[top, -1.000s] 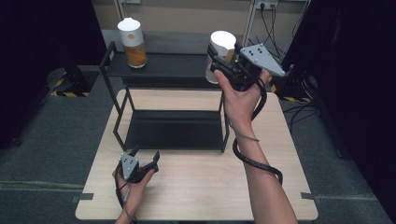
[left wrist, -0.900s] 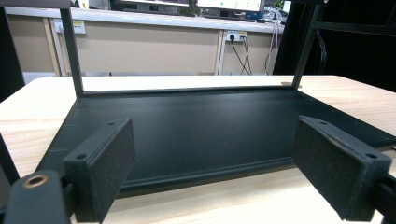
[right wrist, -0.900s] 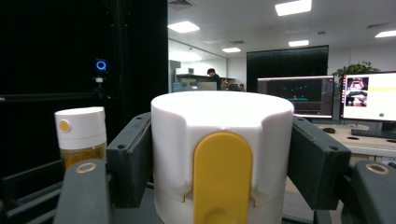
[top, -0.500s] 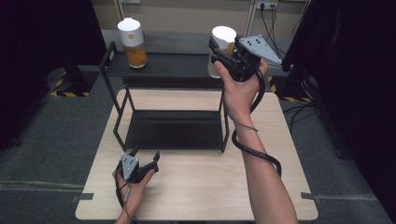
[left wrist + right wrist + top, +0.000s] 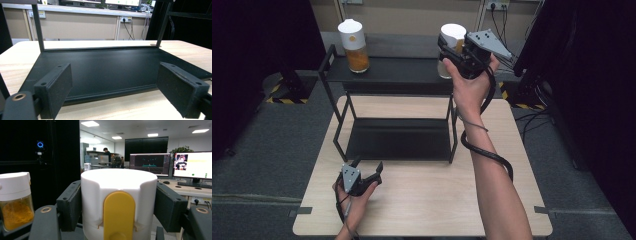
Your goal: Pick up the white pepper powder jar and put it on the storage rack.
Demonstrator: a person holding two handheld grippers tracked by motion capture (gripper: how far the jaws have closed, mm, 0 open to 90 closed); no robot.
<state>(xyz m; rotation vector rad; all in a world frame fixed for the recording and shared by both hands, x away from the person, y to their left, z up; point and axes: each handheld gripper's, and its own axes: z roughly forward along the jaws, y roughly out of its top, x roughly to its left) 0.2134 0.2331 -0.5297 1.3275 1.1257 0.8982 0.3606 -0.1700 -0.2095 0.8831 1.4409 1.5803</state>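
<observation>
While the right gripper (image 5: 451, 50) pinches the spice jar (image 5: 117, 202) by its white lid above the rack's (image 5: 392, 70) far right, the smooth jar could slip; the left gripper (image 5: 367, 170) rests spread

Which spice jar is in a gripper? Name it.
The jar with the yellow flip tab, clamped in the right gripper; the other jar stands free on the rack's top shelf.

Bare forearms; black hand-held grippers (image 5: 362, 175), grey three-cornered top plates, coiled black cable, possibly wristband.
</observation>
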